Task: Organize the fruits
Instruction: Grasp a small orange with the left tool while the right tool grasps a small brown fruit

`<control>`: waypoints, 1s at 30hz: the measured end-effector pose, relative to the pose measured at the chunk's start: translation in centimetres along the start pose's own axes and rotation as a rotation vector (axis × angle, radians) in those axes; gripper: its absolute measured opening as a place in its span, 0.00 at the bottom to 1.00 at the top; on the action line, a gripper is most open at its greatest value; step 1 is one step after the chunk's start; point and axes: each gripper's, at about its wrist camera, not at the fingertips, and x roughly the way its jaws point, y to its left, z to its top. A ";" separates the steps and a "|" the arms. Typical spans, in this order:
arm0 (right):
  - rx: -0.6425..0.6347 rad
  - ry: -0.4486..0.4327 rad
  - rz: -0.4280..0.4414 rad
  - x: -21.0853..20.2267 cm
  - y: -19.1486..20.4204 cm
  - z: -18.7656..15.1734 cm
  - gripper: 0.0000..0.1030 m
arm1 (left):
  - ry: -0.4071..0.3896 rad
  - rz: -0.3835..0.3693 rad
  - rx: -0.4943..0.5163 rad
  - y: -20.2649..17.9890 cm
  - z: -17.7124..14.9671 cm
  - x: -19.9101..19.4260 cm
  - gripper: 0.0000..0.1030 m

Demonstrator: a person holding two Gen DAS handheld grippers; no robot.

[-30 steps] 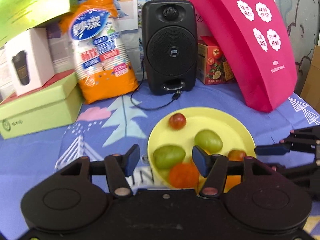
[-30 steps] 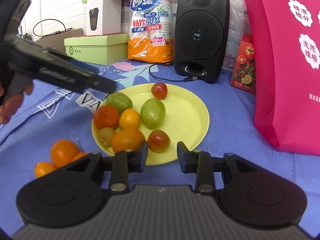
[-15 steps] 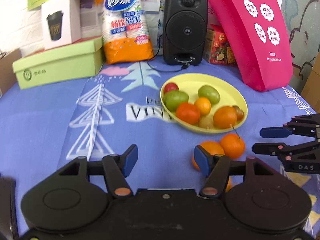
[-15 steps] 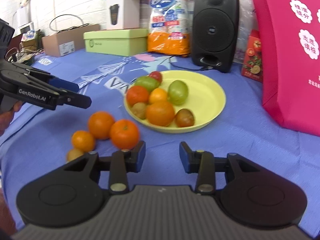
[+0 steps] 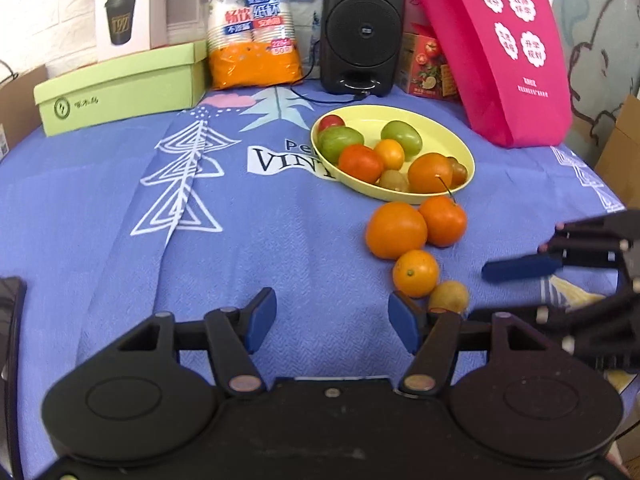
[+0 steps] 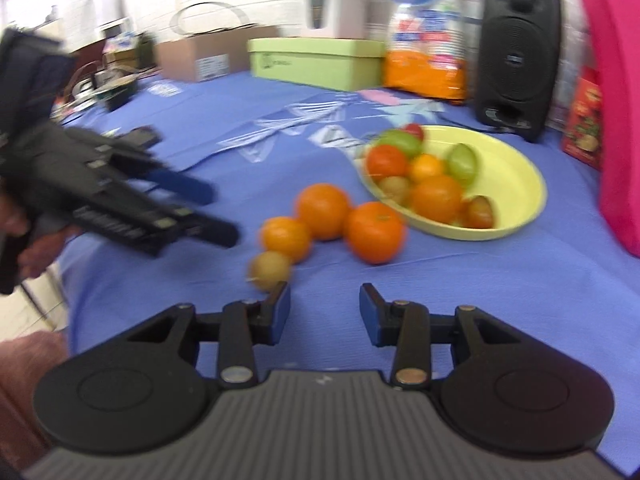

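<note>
A yellow plate (image 5: 448,136) (image 6: 516,176) on the blue tablecloth holds several fruits: green, red and orange ones. In front of it on the cloth lie three oranges, a large one (image 5: 395,229) (image 6: 323,210), one with a stem (image 5: 443,220) (image 6: 374,232) and a small one (image 5: 415,273) (image 6: 285,238), plus a small brownish fruit (image 5: 449,297) (image 6: 270,269). My left gripper (image 5: 332,322) is open and empty, low over the cloth left of the loose fruit. My right gripper (image 6: 324,312) is open and empty, just short of the loose fruit.
At the back stand a black speaker (image 5: 362,26), a bag of paper cups (image 5: 253,24), a green box (image 5: 120,84), a white box (image 5: 128,10), a tomato carton (image 5: 430,66) and a pink bag (image 5: 496,44). A cardboard box (image 6: 208,58) sits far left.
Both grippers have pulled back from the plate toward the table's near edge. The loose oranges and the small brownish fruit have come into view. Both stay open.
</note>
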 end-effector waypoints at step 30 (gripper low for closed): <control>-0.002 -0.021 -0.111 -0.3 -0.3 -1.6 0.26 | 0.000 -0.078 0.075 -4.0 0.6 3.1 0.61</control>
